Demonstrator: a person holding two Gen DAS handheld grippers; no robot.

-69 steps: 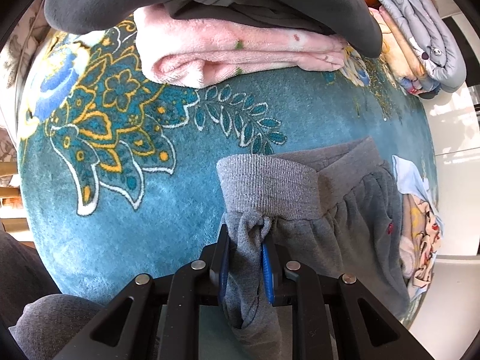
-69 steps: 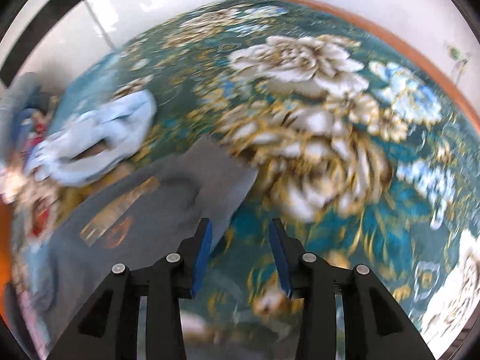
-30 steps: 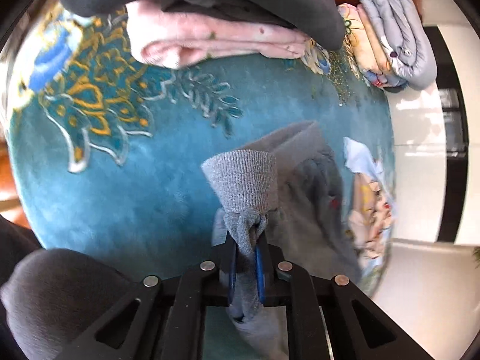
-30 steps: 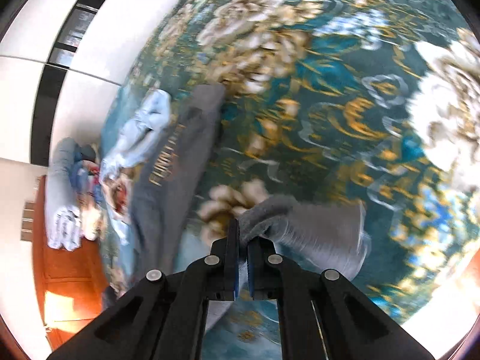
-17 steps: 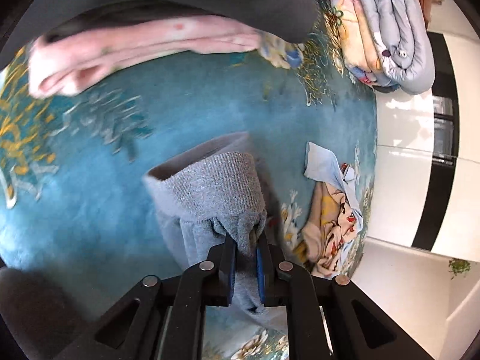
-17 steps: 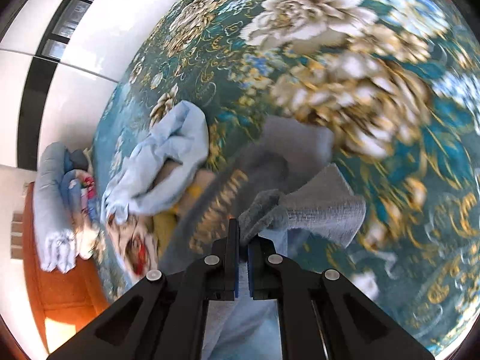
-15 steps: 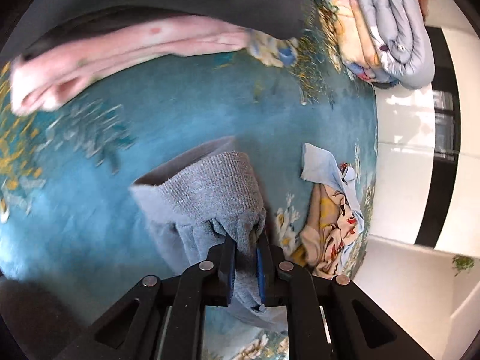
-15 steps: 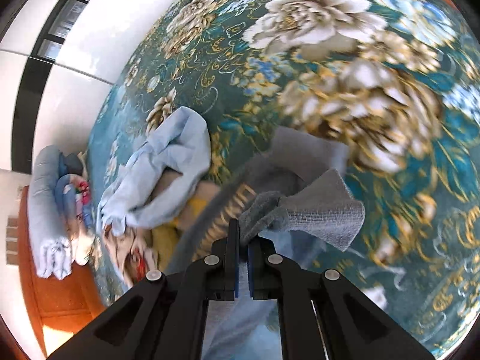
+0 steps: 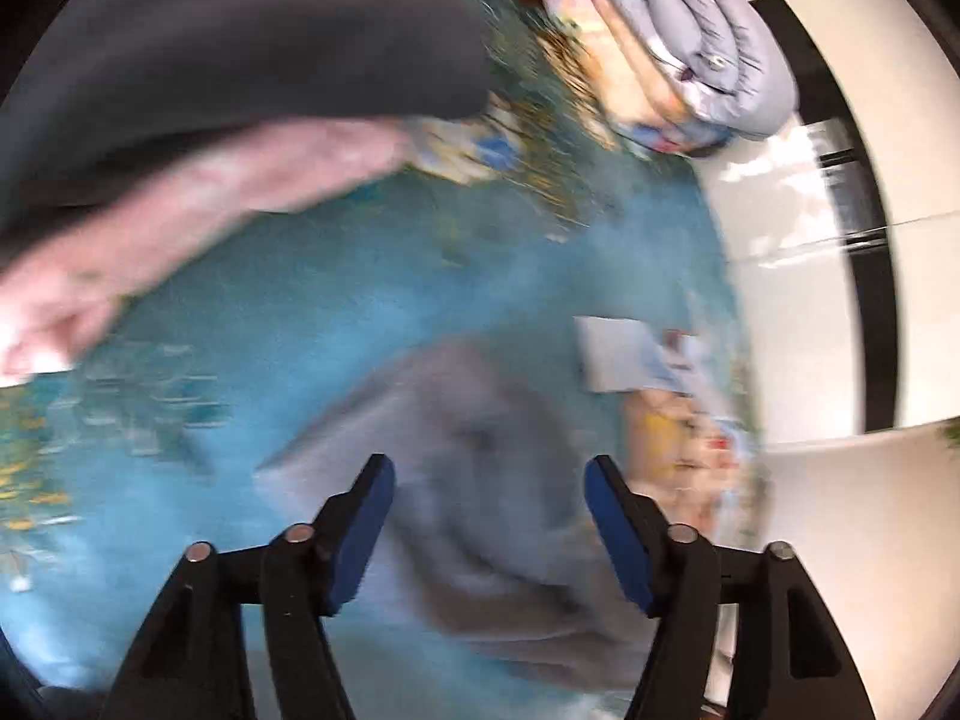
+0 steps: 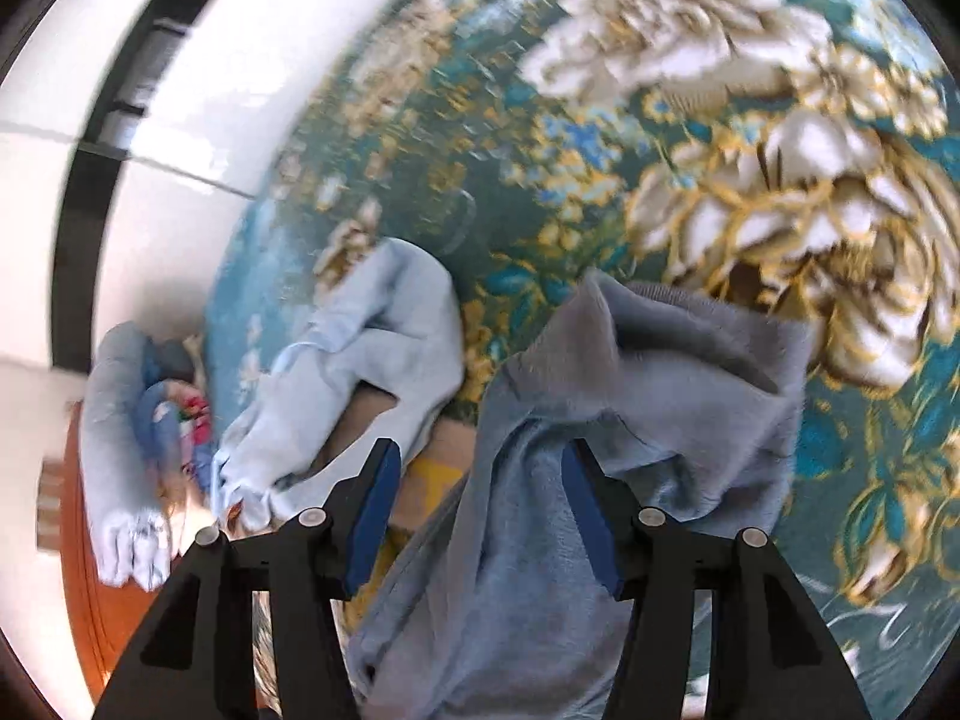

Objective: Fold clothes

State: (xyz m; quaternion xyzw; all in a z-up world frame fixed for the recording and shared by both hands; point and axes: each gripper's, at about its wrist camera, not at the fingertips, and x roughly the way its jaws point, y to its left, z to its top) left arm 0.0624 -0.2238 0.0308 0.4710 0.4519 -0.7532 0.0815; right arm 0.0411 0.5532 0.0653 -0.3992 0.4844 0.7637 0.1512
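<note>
Step in hand, as I read it: letting go after a fold of the grey sweatpants (image 10: 600, 480). Both jaws are opening, and no cloth is pinched by either.

Left hand-held gripper (image 9: 486, 516): blue pads well apart, hovering over the grey sweatpants (image 9: 480, 450). The cloth lies below and between the fingers on the teal floral blanket (image 9: 300, 312), not pressed by either pad. View heavily blurred; cannot tell the garment's exact edges here.

Right hand-held gripper (image 10: 480, 498): pads apart, the doubled grey fabric heaped directly under and ahead of them. A ribbed cuff or waistband sits at the far edge of the heap, toward the big cream flowers of the blanket (image 10: 750, 120). The right pad looks close to a fold of cloth; touching or not, cannot tell.

Nearby: light blue garment (image 10: 360, 372) crumpled just to the left of the sweatpants, over something printed in yellow. Folded stack (image 9: 678, 42) at the far edge of the blanket; pink folded cloth (image 9: 180, 192) and a dark one above it at upper left.

Next move, judged: the heap is bunched, not flat. It calls for lifting clear, then re-gripping an edge to smooth or fold again.
</note>
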